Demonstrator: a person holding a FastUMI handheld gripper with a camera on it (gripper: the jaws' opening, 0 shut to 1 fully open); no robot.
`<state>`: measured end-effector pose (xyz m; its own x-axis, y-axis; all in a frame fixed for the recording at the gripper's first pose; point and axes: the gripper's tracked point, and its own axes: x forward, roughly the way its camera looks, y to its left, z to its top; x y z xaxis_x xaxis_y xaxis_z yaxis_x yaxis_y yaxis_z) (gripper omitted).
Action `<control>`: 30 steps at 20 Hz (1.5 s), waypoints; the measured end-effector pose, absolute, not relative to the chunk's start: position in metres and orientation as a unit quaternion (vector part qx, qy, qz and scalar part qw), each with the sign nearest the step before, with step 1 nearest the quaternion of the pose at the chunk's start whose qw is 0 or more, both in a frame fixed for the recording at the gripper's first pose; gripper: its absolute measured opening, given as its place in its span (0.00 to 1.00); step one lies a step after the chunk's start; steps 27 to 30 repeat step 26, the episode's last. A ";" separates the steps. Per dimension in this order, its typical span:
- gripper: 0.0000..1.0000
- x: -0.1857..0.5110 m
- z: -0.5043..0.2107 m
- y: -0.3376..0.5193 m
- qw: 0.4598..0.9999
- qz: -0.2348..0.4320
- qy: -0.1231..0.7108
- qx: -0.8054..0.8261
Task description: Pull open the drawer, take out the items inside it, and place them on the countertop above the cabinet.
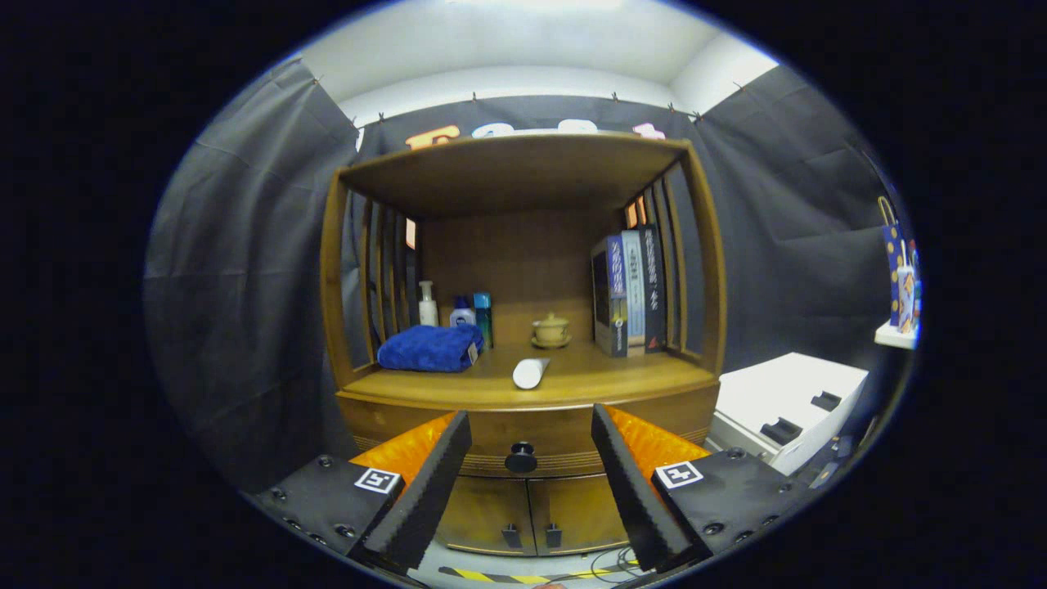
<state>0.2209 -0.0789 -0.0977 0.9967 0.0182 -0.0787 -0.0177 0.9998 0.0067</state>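
Drawer [523,438] sits shut straight ahead of my tool [531,458], its round black knob [521,457] showing in the gap between my two fingers, which stand wide apart and hold nothing. On the counter [605,378] above it I count one white cylinder [530,372] lying on its side, one folded blue towel [431,348], three bottles [456,309] behind the towel, one small lidded cup [550,329] on a saucer, and three upright books [630,290]. Whatever the drawer holds is hidden. My fingers cover the drawer's ends and part of the two cabinet doors [532,511] below.
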 end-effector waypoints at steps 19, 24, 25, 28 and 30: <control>0.97 0.087 -0.039 -0.118 1.000 0.019 -0.003 0.016; 0.97 0.082 -0.039 -0.129 1.000 0.011 -0.007 0.020; 0.97 0.081 -0.038 -0.131 1.000 0.009 -0.009 0.020; 0.97 0.081 -0.037 -0.133 1.000 0.006 -0.010 0.018; 0.97 0.081 -0.037 -0.133 1.000 0.006 -0.010 0.018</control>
